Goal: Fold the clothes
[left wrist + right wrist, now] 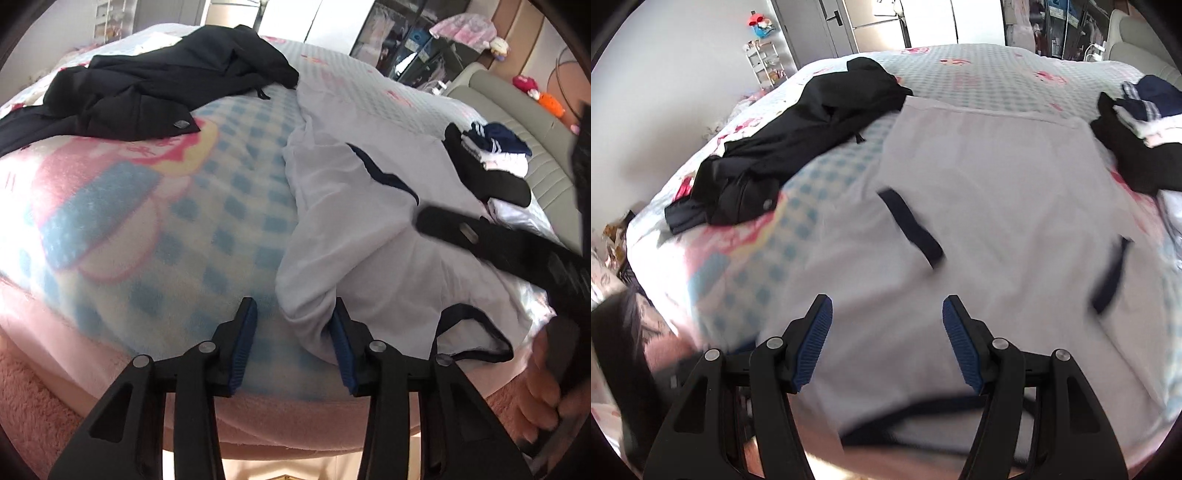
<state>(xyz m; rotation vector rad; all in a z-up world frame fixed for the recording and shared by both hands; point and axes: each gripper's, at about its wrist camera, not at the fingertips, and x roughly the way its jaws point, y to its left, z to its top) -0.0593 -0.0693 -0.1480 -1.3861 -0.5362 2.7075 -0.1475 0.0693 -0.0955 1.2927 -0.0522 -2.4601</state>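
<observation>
A white T-shirt with navy trim [369, 229] lies on the bed with its left side folded over; in the right wrist view the white T-shirt [990, 177] spreads across the middle. My left gripper [293, 332] is open at the shirt's near left edge, its right finger touching the fold. My right gripper [886, 328] is open just above the shirt near its navy collar [923, 410]; the right gripper also shows in the left wrist view [480, 236] over the shirt's right side.
A black jacket [147, 96] lies at the far left of the bed [129, 229]. A pile of dark and white clothes [487, 162] sits at the right, by a grey headboard [517, 110]. Pink carpet [44, 398] lies below the bed edge.
</observation>
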